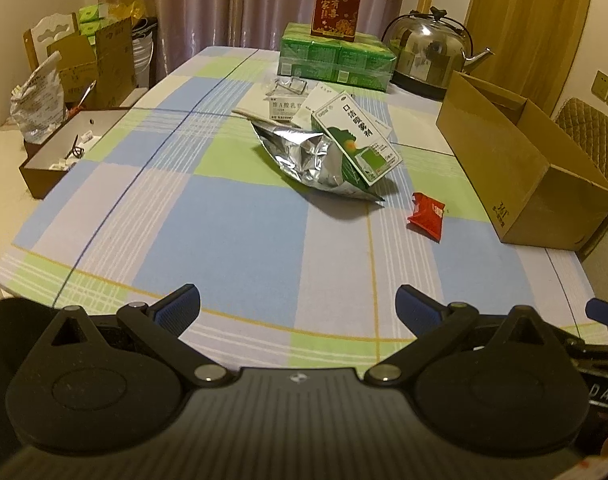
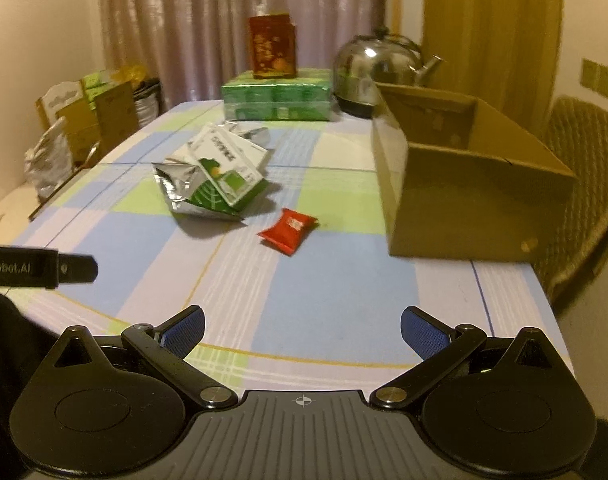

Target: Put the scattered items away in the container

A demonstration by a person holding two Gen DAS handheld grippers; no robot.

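Observation:
An open cardboard box [image 1: 520, 168] stands at the table's right edge; it also shows in the right wrist view [image 2: 464, 200]. A red sachet [image 1: 426, 218] [image 2: 288, 230] lies left of it. A green-and-white medicine box [image 1: 356, 140] [image 2: 227, 168] leans on a silver foil pouch [image 1: 304, 160] [image 2: 179, 188] mid-table. More white medicine boxes [image 1: 287, 108] and a clear wrapper [image 1: 289, 86] lie behind. My left gripper [image 1: 297, 308] and my right gripper [image 2: 301, 332] are both open and empty over the near table edge.
A stack of green packs [image 1: 336, 62] with a red tin [image 1: 336, 4] on top and a steel kettle [image 1: 428, 50] stand at the back. A brown tray [image 1: 59, 152] of small parts and cartons sit at the left. A chair [image 2: 584, 200] stands right of the box.

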